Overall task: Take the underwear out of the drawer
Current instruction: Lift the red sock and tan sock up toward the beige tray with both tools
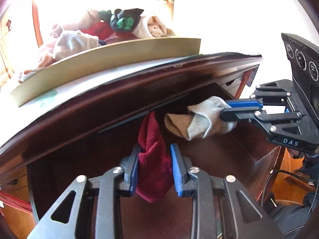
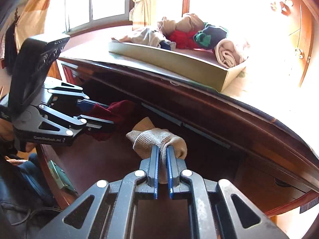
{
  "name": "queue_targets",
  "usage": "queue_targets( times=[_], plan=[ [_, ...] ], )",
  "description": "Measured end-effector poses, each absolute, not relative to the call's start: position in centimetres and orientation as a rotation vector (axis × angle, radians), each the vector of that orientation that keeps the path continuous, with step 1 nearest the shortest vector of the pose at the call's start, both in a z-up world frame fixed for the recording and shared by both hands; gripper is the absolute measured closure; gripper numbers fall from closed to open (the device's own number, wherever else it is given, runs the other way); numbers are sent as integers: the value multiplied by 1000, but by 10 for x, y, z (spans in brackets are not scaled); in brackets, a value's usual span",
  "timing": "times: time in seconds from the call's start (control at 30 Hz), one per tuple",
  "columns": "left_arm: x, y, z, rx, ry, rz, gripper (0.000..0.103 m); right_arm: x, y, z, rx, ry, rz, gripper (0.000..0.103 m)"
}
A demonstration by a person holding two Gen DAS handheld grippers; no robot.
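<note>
My left gripper (image 1: 155, 149) is shut on a dark red piece of underwear (image 1: 152, 159), which bunches between the blue pads and hangs over the open dark wood drawer (image 1: 219, 159). From the right, my right gripper (image 1: 226, 110) holds a grey and tan piece of underwear (image 1: 201, 119) just under the desk top's edge. In the right wrist view, the right gripper (image 2: 162, 149) is shut tight on that grey knit piece (image 2: 157, 139). The left gripper (image 2: 109, 115) is at the left with the red piece (image 2: 119, 109).
A shallow beige box (image 1: 119, 59) stands on the desk top (image 1: 139, 83) with several rolled garments (image 2: 187, 35) in it. The desk top overhangs the drawer. A metal lock plate (image 2: 59, 177) sits on the drawer's left edge. A window and a curtain (image 2: 139, 0) lie behind.
</note>
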State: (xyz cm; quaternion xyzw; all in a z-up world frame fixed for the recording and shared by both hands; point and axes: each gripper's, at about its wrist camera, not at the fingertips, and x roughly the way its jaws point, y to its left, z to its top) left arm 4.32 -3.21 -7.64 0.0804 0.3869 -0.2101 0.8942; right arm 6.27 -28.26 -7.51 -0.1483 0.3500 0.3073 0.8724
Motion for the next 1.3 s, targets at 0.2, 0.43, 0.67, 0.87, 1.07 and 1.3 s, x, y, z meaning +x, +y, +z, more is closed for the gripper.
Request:
queue_targets(
  times=[0.2,0.43,0.67,0.87,1.07,1.3],
  plan=[
    [42,-27,-78,166,751,-405,77,54,-291,-62,-259,703,658,95],
    [42,-36,-76,163,698,-384,77,59,-289,-58,-220,662,670,95],
    [39,-36,-68,174,634,-352,77,56,-291,-50,-196,613,680,95],
    [37,-32,-62,160,586,-335,77,53,-293,-44,-169,568,684,95],
    [33,-30,-54,162,536,-311,77,50,-296,-35,-140,522,702,95],
    [31,-27,-49,162,508,-302,77,49,-295,-32,-125,506,716,95]
  ],
)
